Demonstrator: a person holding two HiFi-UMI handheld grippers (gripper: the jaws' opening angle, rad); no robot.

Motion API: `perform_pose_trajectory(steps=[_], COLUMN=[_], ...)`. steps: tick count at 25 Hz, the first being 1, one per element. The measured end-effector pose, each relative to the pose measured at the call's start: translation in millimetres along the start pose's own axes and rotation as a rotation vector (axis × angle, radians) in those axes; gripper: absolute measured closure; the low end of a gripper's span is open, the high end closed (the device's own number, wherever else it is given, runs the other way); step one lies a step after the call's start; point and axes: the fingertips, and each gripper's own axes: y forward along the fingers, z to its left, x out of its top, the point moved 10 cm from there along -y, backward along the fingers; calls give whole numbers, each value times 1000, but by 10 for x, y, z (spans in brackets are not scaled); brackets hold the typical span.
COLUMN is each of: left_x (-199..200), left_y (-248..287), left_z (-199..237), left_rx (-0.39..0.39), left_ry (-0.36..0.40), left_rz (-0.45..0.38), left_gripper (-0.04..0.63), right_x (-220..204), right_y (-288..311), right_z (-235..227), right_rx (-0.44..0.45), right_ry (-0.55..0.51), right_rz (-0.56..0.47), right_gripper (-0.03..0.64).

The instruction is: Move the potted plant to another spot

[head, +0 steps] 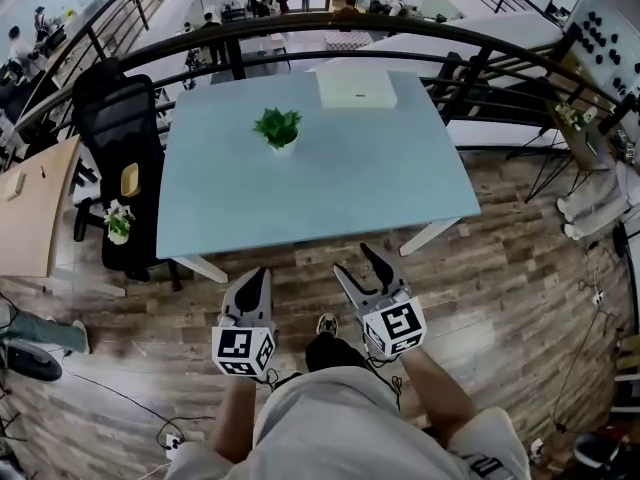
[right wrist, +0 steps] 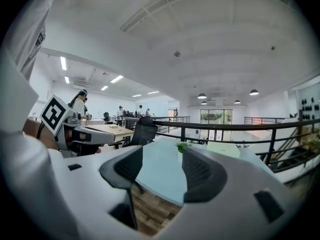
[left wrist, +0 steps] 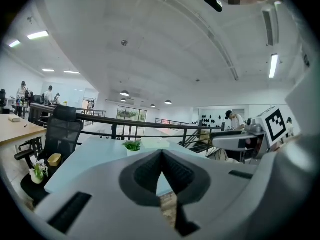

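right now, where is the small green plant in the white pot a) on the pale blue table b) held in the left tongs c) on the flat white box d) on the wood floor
a: the green potted plant stands on the far half of the pale blue table

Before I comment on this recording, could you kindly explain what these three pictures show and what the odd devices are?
There is no robot: a person holds a two-jaw tool in each hand. The head view comes from a camera on the person's head, looking steeply down; the other two come from cameras riding on each tool, looking along its jaws. The left tool has its jaws together, empty. The right tool has its jaws apart and opening, nothing between them. Both hover over the wooden floor, short of the light blue table. On it stand a small potted plant and, at the far edge, a flat white box. Nothing is held.
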Motion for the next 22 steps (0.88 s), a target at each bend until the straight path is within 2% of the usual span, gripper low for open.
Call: perform_pose_trajectory(steps=[3, 10, 22], left_x=[84, 120, 33], left_y=[320, 944, 1356], left_z=[13, -62, 261], left_rx=[21, 25, 42], left_ry=[-11, -13, -32], left_rz=[-1, 56, 127], left_gripper=[583, 583, 583], right_x=[25, -137, -335], right_y=[211, 546, 1101], right_z=[-275, -810, -978], right_rx=[27, 42, 55], right_ry=[7, 52, 99], right_rz=[-5, 24, 64], right_gripper=[359, 345, 322])
